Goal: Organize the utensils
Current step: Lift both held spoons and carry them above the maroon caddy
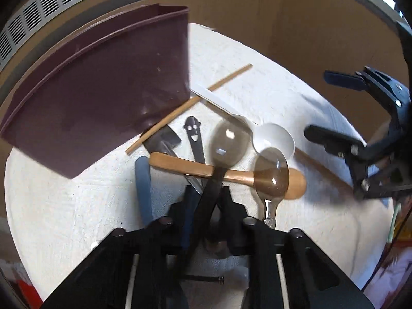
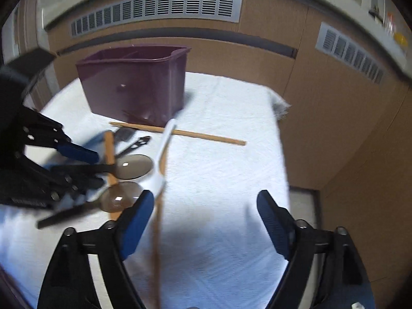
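Observation:
A maroon utensil bin (image 1: 103,97) (image 2: 136,82) stands at the back of a white towel (image 1: 64,206) (image 2: 219,180). In front of it lies a pile: a wooden spoon (image 1: 231,175), a white plastic spoon (image 1: 275,136) (image 2: 162,154), a second smoky clear spoon (image 1: 271,177) (image 2: 118,197), a black smiley-handled utensil (image 1: 194,136), a blue-handled one (image 1: 144,180) and chopsticks (image 1: 190,103) (image 2: 180,131). My left gripper (image 1: 206,198) (image 2: 85,167) is shut on the dark handle of a smoky clear spoon (image 1: 229,141) (image 2: 134,166). My right gripper (image 2: 203,221) (image 1: 322,105) is open and empty, right of the pile.
A second chopstick (image 2: 157,231) runs toward the right gripper's left finger. The towel's right edge (image 2: 280,139) drops off to the floor. Brown wall panels with vents (image 2: 159,7) stand behind the bin.

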`<state>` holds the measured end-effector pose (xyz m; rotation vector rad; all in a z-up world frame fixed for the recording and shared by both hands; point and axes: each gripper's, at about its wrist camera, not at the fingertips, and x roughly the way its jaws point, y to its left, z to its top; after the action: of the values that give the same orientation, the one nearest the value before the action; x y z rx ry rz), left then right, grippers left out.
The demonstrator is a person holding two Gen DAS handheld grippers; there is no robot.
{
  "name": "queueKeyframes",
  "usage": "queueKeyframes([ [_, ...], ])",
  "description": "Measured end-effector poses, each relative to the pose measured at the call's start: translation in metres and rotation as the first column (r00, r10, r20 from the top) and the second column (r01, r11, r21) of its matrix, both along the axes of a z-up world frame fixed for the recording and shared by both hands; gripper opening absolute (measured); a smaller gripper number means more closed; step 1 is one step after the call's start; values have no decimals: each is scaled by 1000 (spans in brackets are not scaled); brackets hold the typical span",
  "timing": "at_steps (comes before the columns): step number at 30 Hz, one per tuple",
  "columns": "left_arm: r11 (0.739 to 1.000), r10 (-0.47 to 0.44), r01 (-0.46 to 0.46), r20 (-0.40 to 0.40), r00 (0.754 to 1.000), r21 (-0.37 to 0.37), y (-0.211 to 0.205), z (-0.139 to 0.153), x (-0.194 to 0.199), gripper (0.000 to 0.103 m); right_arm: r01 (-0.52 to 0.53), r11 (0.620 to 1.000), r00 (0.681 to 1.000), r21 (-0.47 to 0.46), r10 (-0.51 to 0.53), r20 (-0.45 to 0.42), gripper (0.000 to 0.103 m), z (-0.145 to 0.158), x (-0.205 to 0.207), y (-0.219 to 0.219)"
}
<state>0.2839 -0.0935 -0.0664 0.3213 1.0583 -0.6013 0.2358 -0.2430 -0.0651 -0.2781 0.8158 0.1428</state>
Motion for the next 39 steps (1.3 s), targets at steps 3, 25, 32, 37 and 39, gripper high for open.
queueKeyframes([
  [3,991,102,-99,36,994,-85,20,10,-6,12,-2,1000,1000,-26,3,18,103,6,1,6],
  [25,767,520,-394,133,843,-506,116,53,-50,12,-37,978,993,206,58,-101,4,8,71,43],
  [32,735,562,-311,285,776,-602,110,111,-60,12,-100,947,991,306,68,115,3,89,24,36],
  [37,755,559,-261,382,736,-602,103,154,-44,12,-198,932,965,304,130,229,3,138,30,43],
  [39,746,569,-268,376,731,-609,106,154,-42,12,-223,939,968,263,180,176,3,131,43,51],
])
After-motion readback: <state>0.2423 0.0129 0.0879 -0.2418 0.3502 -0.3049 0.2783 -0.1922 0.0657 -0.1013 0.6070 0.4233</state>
